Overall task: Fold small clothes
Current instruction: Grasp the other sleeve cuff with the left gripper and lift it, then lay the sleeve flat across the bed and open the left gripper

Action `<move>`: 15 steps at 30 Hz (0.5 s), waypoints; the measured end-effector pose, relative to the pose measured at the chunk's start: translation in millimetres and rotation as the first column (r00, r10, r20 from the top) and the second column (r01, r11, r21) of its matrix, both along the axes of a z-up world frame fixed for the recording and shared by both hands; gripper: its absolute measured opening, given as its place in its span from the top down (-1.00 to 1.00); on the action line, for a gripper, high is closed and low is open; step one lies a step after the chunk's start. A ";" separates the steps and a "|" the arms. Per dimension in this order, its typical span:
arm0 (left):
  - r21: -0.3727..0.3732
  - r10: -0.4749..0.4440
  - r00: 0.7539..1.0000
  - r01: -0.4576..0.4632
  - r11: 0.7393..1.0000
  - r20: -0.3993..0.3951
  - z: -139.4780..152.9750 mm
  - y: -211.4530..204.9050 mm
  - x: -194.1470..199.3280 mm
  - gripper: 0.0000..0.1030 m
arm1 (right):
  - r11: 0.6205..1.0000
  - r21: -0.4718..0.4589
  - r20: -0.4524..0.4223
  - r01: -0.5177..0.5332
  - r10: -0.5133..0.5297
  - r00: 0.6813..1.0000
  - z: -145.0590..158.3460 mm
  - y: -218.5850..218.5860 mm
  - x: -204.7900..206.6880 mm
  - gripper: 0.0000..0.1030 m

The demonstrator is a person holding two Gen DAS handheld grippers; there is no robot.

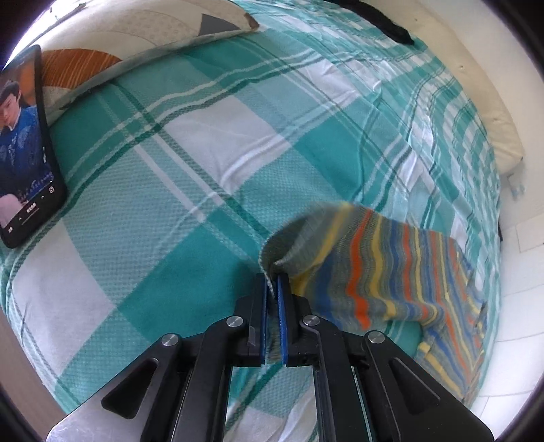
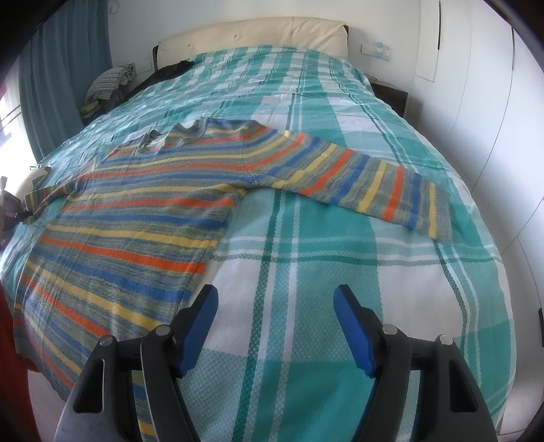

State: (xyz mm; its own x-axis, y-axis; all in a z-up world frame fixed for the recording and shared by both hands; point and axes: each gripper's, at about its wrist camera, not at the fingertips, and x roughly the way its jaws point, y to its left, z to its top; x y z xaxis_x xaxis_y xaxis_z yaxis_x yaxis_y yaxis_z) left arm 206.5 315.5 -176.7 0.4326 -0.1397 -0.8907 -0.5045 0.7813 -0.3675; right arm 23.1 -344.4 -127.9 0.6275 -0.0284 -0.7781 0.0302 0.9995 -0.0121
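Striped knit sweater (image 2: 136, 217), bands of orange, yellow, blue and grey-green, lies on the bed's teal-and-white plaid blanket (image 2: 306, 272). In the right wrist view its body runs from about 11 o'clock down to 8 o'clock, neckline toward the cream headboard (image 2: 258, 32), one sleeve (image 2: 357, 180) stretched flat out toward 2 o'clock.

Left gripper (image 1: 273, 282): fingers clenched on the cuff edge of the other sleeve (image 1: 374, 272), fabric pinched between the blue pads (image 1: 282, 306). That sleeve is lifted off the blanket at the cuff and trails away toward 4 o'clock in the left wrist view, slightly motion-blurred.

Right gripper (image 2: 275, 306): fingers released, spread wide, nothing between them. It hangs over bare blanket, with the sweater's lower body edge just beside its left finger at 9 o'clock; can't tell if they touch.

Other items: phone (image 1: 23, 146) with lit screen lying on the blanket at 9 o'clock in the left wrist view, patterned pillow (image 1: 136, 37) at 11 o'clock behind it. Pile of dark clothes (image 2: 115, 85) at the bed's far corner, 11 o'clock in the right wrist view, next to a teal curtain (image 2: 64, 68).
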 end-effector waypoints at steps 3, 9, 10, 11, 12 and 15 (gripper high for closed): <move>-0.018 -0.014 1.000 0.014 1.000 0.000 1.5 9.4 -6.4 0.88 | 1.000 0.001 -0.003 -0.005 0.005 1.000 -1.2 0.7 1.0 -0.36; -0.034 -0.090 0.995 0.091 0.995 0.042 7.7 -10.5 -23.7 -0.41 | 1.000 0.001 -0.007 -0.005 0.005 1.000 -2.2 1.2 1.9 -0.36; -0.032 -0.113 0.992 0.114 0.993 0.051 7.4 -18.4 -22.8 -0.43 | 1.000 0.000 -0.011 -0.005 0.005 1.000 -3.2 1.6 2.8 -0.36; -0.032 -0.130 0.990 0.132 0.991 0.053 6.4 -24.5 -20.7 -0.43 | 1.000 -0.001 -0.016 -0.005 0.005 1.000 -4.4 2.0 3.7 -0.36; -0.025 -0.146 0.988 0.148 0.989 0.052 5.1 -31.7 -17.2 -0.43 | 1.000 -0.001 -0.021 -0.005 0.005 1.000 -5.9 2.4 4.2 -0.36; 0.043 -0.205 0.979 0.204 0.978 0.011 -1.9 -54.1 -8.6 0.87 | 1.000 -0.007 -0.027 -0.007 0.007 1.000 -7.7 5.2 4.6 -0.36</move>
State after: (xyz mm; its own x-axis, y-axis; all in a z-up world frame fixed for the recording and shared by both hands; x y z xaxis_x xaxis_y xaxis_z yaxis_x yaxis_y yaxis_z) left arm 197.9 261.3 -178.6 0.4120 -0.1894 -0.8913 -0.3270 0.8822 -0.3387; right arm 27.7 -339.2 -135.6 0.6068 -0.0298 -0.7943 0.0228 0.9995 -0.0201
